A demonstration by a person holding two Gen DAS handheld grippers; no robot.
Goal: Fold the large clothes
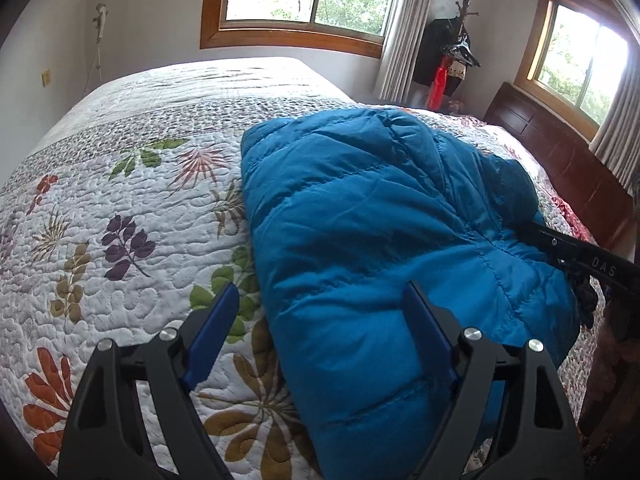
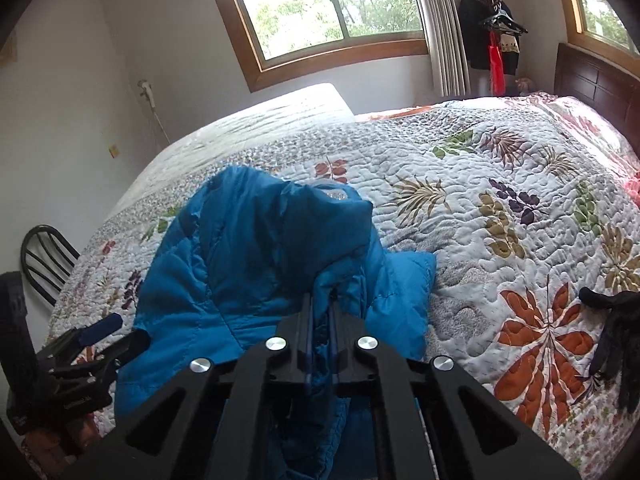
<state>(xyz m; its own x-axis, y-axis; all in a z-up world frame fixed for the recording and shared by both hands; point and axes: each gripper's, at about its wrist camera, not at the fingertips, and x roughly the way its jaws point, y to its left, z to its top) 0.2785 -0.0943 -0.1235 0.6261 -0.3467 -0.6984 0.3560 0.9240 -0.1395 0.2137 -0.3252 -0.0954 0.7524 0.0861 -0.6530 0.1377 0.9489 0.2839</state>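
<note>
A blue quilted puffer jacket [image 1: 360,220] lies bunched and partly folded on the floral quilt. My left gripper [image 1: 320,296] is open, with its jaws wide apart over the jacket's near left edge, holding nothing. It also shows in the right wrist view [image 2: 100,332] at the jacket's left side. My right gripper [image 2: 320,300] is shut on a fold of the blue jacket [image 2: 248,264], pinching the fabric between its blue pads. In the left wrist view the right gripper [image 1: 536,228] reaches into the jacket's right side.
The quilted bed [image 1: 120,184] fills both views, with a dark wooden headboard [image 1: 560,160] at the right. A black glove [image 2: 616,320] lies on the quilt at the right. A black chair [image 2: 44,260] stands beside the bed. A coat rack [image 2: 496,24] stands in the corner.
</note>
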